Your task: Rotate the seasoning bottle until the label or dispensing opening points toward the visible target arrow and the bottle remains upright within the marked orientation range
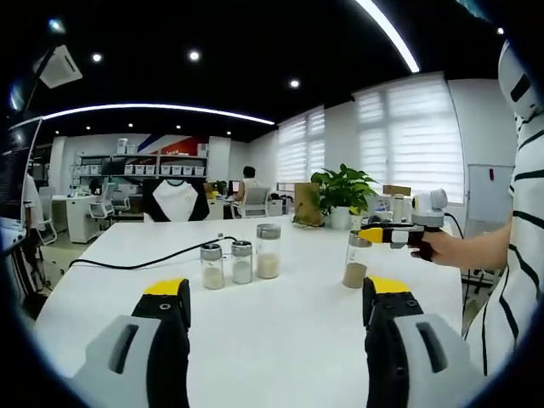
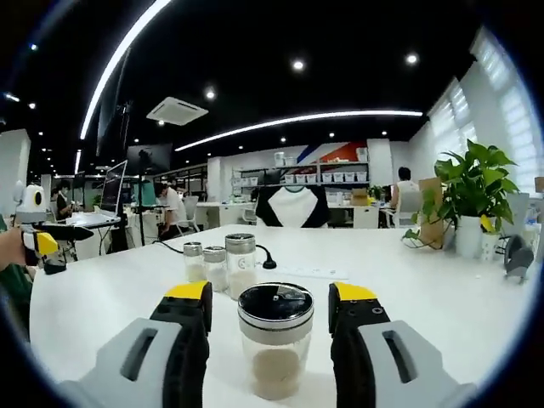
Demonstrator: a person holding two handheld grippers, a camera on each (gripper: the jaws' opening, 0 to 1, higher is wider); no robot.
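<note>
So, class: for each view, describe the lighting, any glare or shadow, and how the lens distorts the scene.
Left gripper view: the blinds glow almost washed out, ceiling light strips bow into arcs, and the white table shows soft shadows. Right gripper view: the nearest seasoning bottle between the right gripper jaws looks swollen, its lid catching ceiling reflections; the plant at the edge leans inward.

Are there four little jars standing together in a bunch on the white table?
No, three jars stand together, and one seasoning bottle stands apart from them on the white table, by the right gripper.
</note>
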